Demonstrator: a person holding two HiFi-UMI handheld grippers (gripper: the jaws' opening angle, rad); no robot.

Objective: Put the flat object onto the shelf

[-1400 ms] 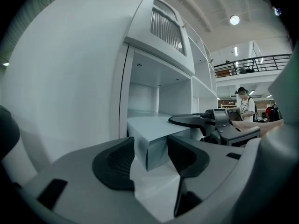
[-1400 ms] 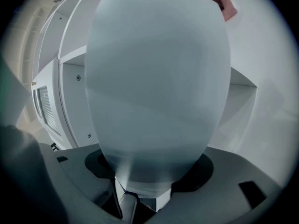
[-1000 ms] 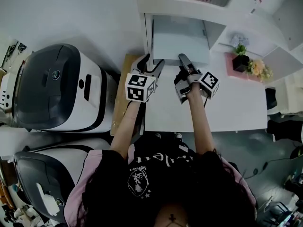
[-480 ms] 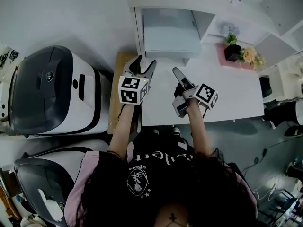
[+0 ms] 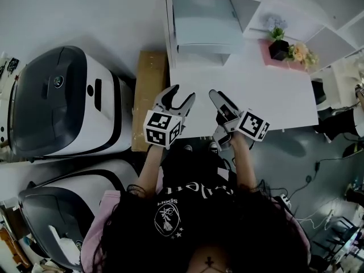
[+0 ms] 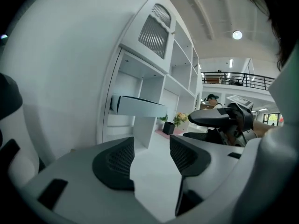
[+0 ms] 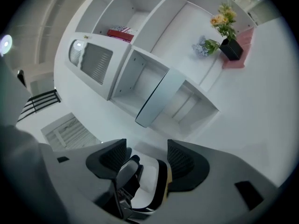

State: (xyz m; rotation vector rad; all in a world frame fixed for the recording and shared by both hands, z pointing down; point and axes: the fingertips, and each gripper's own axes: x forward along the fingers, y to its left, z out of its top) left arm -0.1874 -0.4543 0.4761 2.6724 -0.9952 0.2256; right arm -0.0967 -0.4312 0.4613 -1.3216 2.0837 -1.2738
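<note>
The flat object (image 5: 205, 21) is a pale grey-blue slab. It lies in the lower compartment of the white shelf unit (image 5: 250, 7), with its near edge jutting out over the desk. In the left gripper view the flat object (image 6: 140, 107) rests level in that compartment; in the right gripper view the flat object (image 7: 159, 99) sticks out of the same opening. My left gripper (image 5: 181, 95) hangs open and empty over the desk's near edge, well short of the shelf. Beside it, my right gripper (image 5: 215, 110) is also open and holds nothing.
A white desk (image 5: 273, 95) carries a black flower pot (image 5: 278, 47) on a pink mat at the back right. A cardboard box (image 5: 149, 95) stands against the desk's left side. Two large white-and-black machines (image 5: 62, 107) sit on the floor at the left.
Both grippers have drawn back from the shelf toward the person, to the desk's near edge. The flat object stays on the shelf.
</note>
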